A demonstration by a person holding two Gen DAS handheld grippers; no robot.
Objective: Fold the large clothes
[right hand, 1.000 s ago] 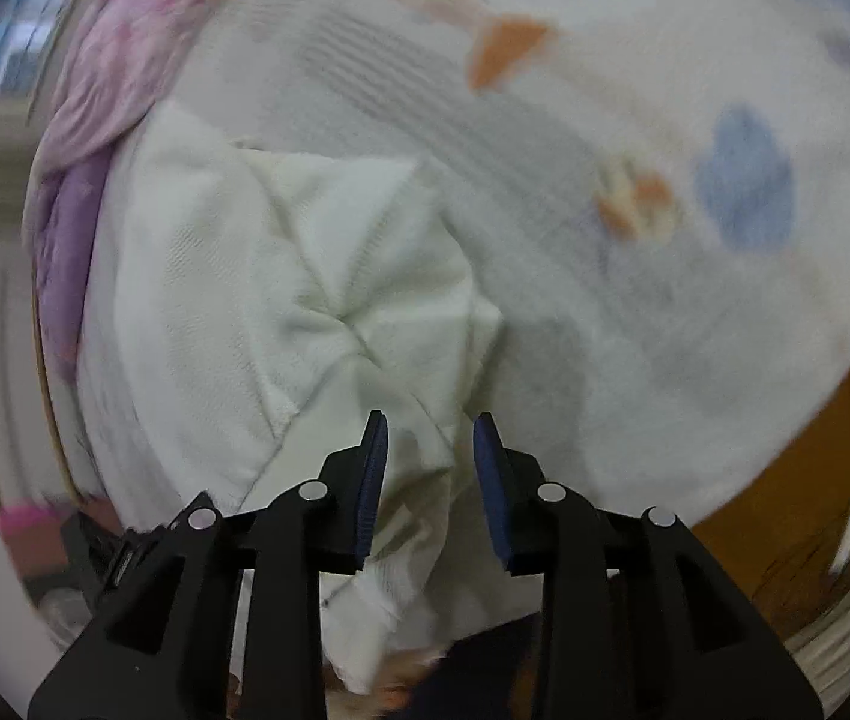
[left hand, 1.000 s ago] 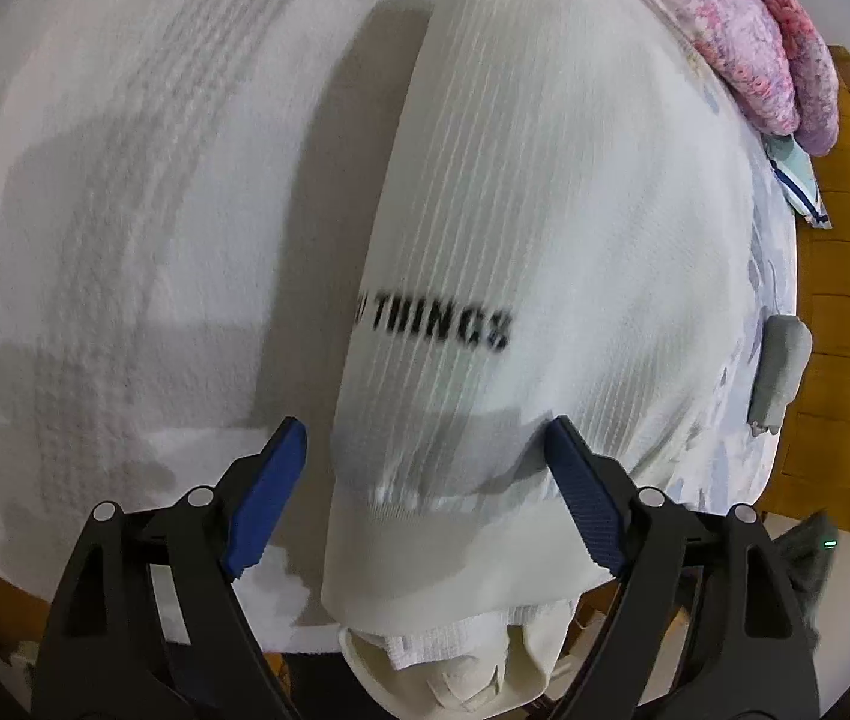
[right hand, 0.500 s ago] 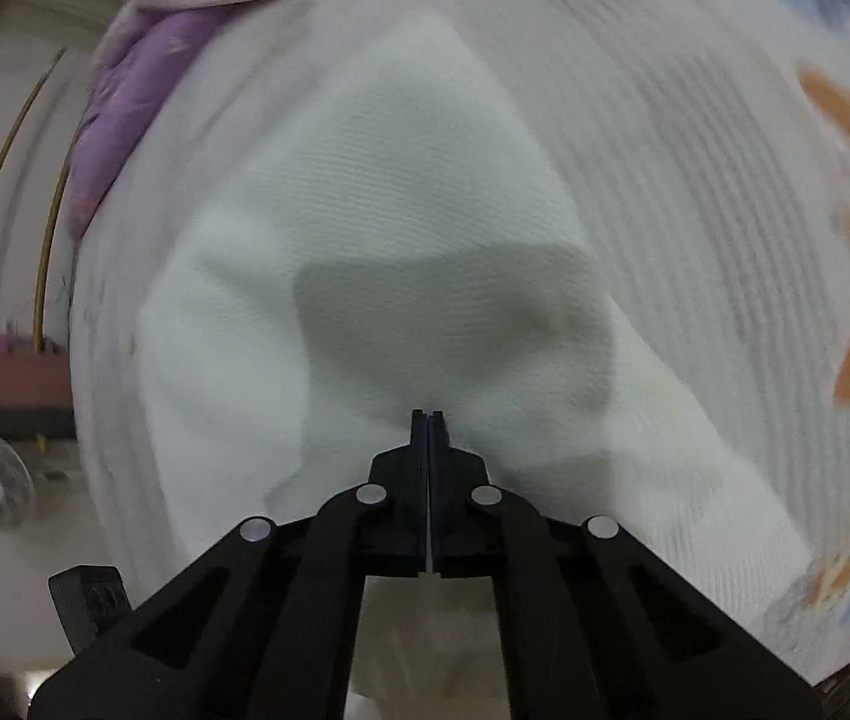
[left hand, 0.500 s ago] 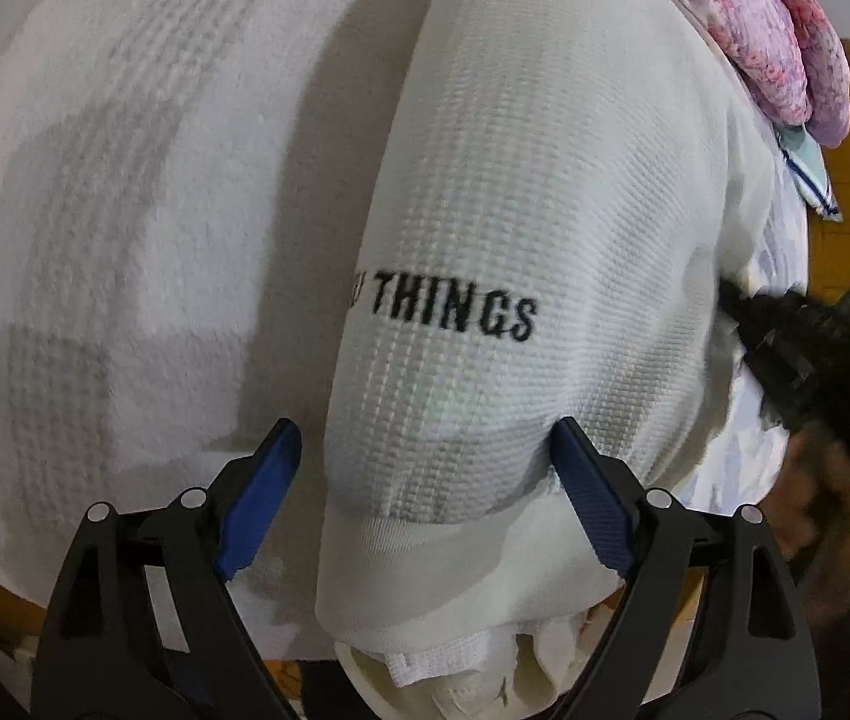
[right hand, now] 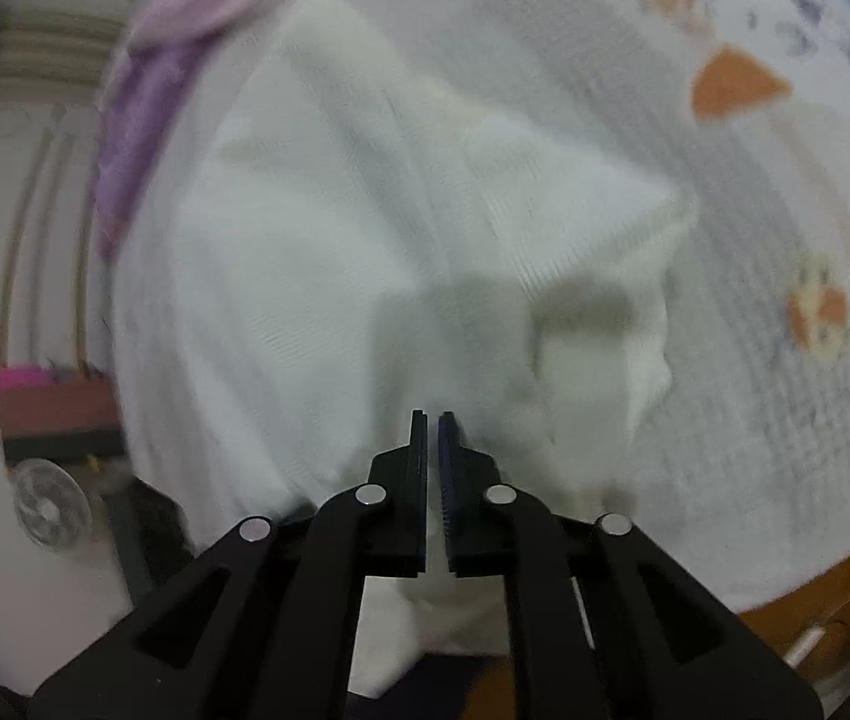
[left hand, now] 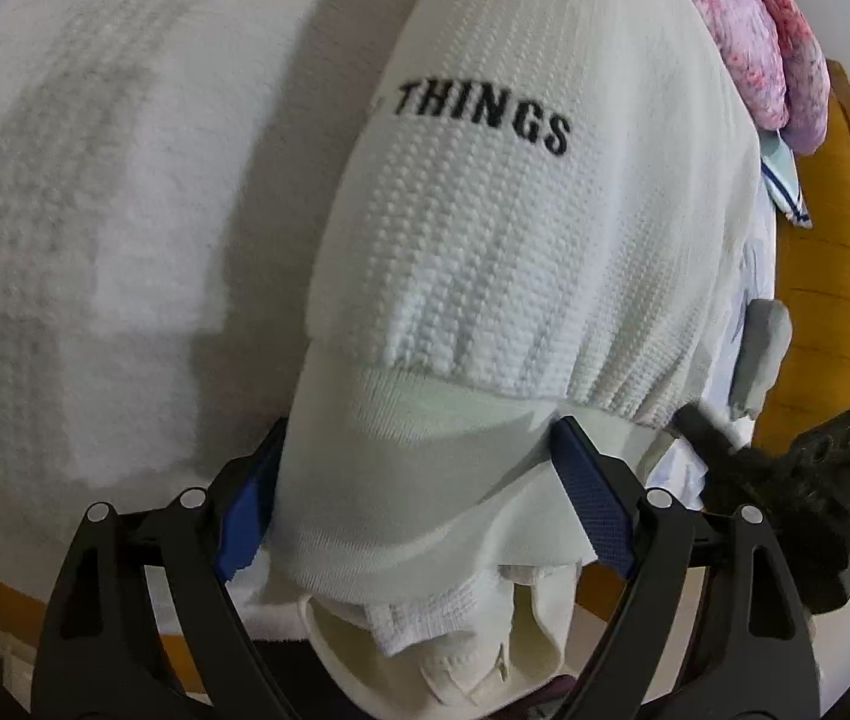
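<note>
Lying folded into a long band on the bed, the white waffle-knit sweater with "THINGS" stitched in black runs away from the left gripper, whose blue pads stand wide apart on either side of the ribbed hem without pressing it; the hem end spills over the bed's near edge between the fingers. The right gripper hovers over the same sweater from another side, its jaws all but closed with only a sliver of a gap and no cloth caught between them. In the left wrist view it shows as a dark shape at the right.

The bed wears a white textured bedspread printed with orange and blue shapes. A wooden bed frame edges it. A pink and purple blanket is heaped beyond the sweater's far end, and a small grey cloth lies near the frame. A fan stands on the floor below.
</note>
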